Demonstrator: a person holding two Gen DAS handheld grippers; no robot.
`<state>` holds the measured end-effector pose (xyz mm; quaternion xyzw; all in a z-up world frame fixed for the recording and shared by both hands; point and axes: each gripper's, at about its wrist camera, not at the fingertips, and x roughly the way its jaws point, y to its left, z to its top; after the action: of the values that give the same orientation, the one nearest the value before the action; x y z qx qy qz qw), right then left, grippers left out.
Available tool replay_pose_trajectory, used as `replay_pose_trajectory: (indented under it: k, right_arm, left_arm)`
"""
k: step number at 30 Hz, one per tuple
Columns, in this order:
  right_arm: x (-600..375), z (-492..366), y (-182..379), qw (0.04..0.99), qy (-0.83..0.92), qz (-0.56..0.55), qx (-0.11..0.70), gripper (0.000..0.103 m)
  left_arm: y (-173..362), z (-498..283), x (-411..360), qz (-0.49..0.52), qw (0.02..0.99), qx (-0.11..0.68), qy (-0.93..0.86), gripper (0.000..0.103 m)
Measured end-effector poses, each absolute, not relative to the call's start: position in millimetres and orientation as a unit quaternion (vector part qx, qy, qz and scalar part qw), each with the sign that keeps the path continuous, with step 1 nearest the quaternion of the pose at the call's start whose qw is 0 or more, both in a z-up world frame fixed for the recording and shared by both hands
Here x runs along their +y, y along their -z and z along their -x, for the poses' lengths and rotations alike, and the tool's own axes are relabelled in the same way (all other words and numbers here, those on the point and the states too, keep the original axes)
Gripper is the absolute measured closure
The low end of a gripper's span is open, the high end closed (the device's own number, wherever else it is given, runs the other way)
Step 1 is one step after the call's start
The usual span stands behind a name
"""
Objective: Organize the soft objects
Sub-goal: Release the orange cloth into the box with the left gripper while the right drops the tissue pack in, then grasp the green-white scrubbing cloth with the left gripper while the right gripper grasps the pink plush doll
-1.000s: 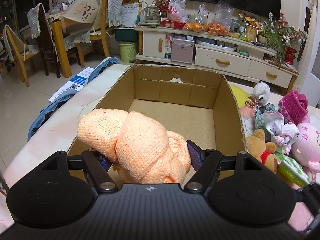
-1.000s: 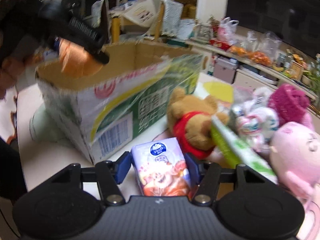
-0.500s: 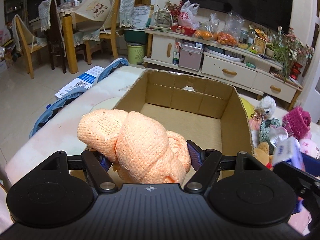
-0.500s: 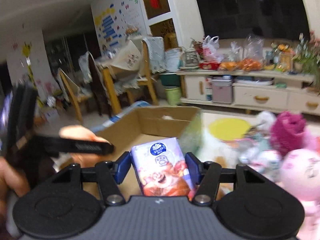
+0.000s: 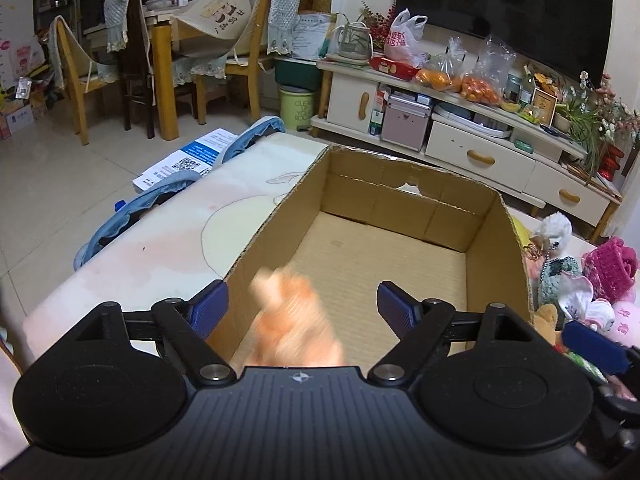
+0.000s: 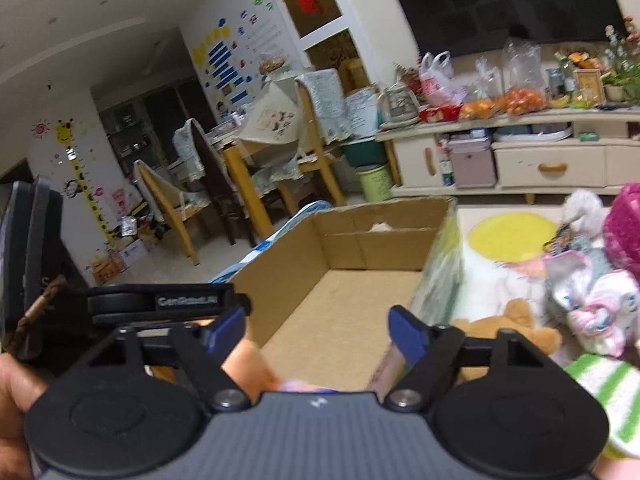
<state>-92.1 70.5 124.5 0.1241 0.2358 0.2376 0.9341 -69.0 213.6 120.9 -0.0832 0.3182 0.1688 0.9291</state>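
The orange knitted bundle [image 5: 294, 320] has been let go by the left gripper [image 5: 302, 306], whose jaws have just been opening, and is seen blurred, low centre, over the cardboard box [image 5: 496, 248]. The right gripper [image 6: 318, 330] has likewise been opening, nothing pressed between its pads. The box is set on a pale table [image 5: 152, 256], with a TV cabinet [image 5: 480, 156] at upper right.

Left wrist camera sits close above the near end of the cardboard box [image 5: 400, 248], looking down its length toward the TV cabinet [image 5: 476, 148]. Right wrist camera looks from the same end, tilted flatter. Both share the box [image 6: 352, 280] interior and cabinet [image 6: 520, 160].
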Motion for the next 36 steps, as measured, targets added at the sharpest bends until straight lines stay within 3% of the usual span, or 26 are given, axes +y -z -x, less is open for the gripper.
replay_pose_trajectory:
  k: [4, 10, 19, 36]
  right_arm:
    - [62.7, 102.0, -128.0, 0.948, -0.200, -0.108, 0.223, 0.009]
    - [49.0, 121.4, -126.2, 0.967, -0.139, -0.073, 0.201, 0.001]
    - [29.1, 144.6, -111.4, 0.974, -0.092, -0.023, 0.205, 0.001]
    - [-19.7, 169.1, -101.3, 0.982, -0.037, -0.027, 0.181, 0.001]
  left_arm:
    - [-121.3, 70.9, 212.1, 0.084, 0.932, 0.313, -0.161, 0.000]
    - [-122.6, 74.7, 204.9, 0.077, 0.940, 0.304, -0.133, 0.000]
    - [-123.9, 81.2, 192.5, 0.065, 0.952, 0.287, -0.085, 0.000]
    - [-119.0, 91.5, 157.9, 0.026, 0.957, 0.287, -0.014, 0.000]
